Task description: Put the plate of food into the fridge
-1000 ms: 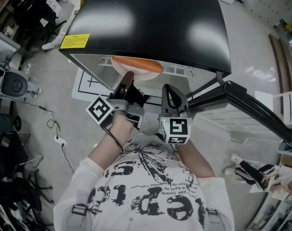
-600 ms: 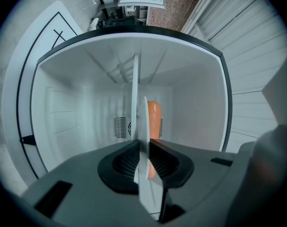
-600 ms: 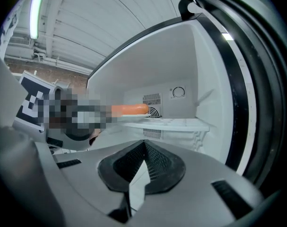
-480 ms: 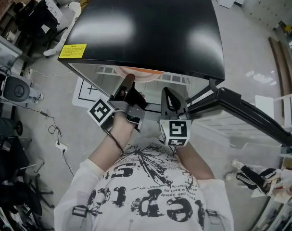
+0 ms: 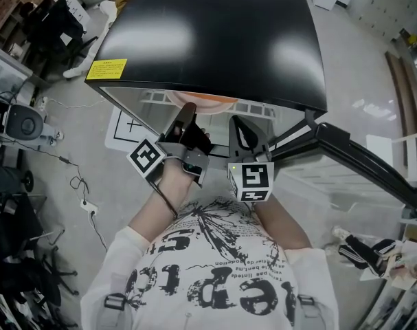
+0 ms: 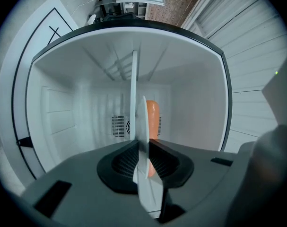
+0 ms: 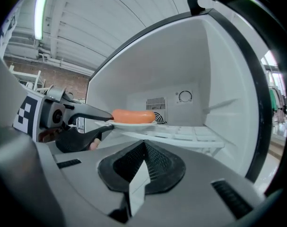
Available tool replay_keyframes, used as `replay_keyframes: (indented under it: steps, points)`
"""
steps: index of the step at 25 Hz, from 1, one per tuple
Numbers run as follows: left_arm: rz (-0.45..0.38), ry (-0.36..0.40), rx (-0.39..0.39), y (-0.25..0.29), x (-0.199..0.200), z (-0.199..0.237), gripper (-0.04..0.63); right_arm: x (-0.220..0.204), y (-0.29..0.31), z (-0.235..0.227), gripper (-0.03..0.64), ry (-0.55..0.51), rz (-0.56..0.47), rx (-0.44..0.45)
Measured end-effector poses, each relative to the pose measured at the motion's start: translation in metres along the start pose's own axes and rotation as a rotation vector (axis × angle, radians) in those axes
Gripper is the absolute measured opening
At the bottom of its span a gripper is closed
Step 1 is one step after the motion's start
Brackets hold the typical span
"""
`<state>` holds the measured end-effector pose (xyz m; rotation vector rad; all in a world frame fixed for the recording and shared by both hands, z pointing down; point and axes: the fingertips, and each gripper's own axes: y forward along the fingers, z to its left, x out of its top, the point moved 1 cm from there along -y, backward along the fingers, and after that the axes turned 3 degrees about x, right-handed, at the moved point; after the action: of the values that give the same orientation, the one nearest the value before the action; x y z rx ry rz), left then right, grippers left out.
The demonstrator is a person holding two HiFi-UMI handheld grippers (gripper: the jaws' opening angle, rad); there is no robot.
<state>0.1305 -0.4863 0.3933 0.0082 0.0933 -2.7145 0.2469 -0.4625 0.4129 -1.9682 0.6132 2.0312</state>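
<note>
Fridge [image 5: 215, 40] holds plate [image 7: 134, 124] bearing sausage [image 7: 133, 115], seated on shelf [image 7: 181, 135]. Left gripper [image 6: 142, 150] jaws stand slightly parted astride plate rim. Right gripper [image 7: 144, 145] jaws together, empty. Plate lies deeper inside than a second ago.

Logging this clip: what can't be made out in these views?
1. Right gripper view: the left gripper covers the plate's near rim, so whether that side rests on the shelf is unseen.
2. Left gripper view: the plate is edge-on and hides most of the sausage.
3. Head view: the fridge top hides nearly all of the plate; the yellow label's print is too small to read.
</note>
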Motion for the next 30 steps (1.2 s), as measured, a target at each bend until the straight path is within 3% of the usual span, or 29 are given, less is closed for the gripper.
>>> replay_keyframes:
  steps: [4,7,9,18,21,25,28,30]
  points:
    - [0.002,0.053,-0.024,-0.002,0.001,-0.003,0.058,0.003,0.001,0.008,0.0,-0.007,-0.004,0.015]
    - [0.019,0.105,-0.069,-0.001,-0.001,-0.014,0.156,0.003,0.001,0.014,0.0,-0.006,-0.005,0.021]
    - [0.029,0.096,-0.089,-0.002,-0.002,-0.018,0.211,0.002,0.0,0.017,0.001,-0.004,-0.003,0.022]
    - [0.101,0.058,-0.111,-0.011,-0.005,-0.016,0.249,-0.001,-0.006,0.028,0.0,0.006,0.017,0.02]
    - [0.096,0.101,-0.123,-0.018,0.0,-0.022,0.249,-0.004,-0.007,0.034,0.0,0.01,0.027,0.014]
    - [0.099,0.227,-0.084,-0.026,0.003,-0.022,0.16,-0.006,-0.009,0.037,0.0,0.013,0.033,0.002]
    - [0.082,0.229,-0.047,-0.033,0.01,-0.012,0.033,-0.007,-0.008,0.041,0.0,0.018,0.036,-0.001]
    - [0.082,0.234,-0.038,-0.038,0.012,-0.009,0.006,-0.008,-0.007,0.044,0.0,0.023,0.037,-0.001]
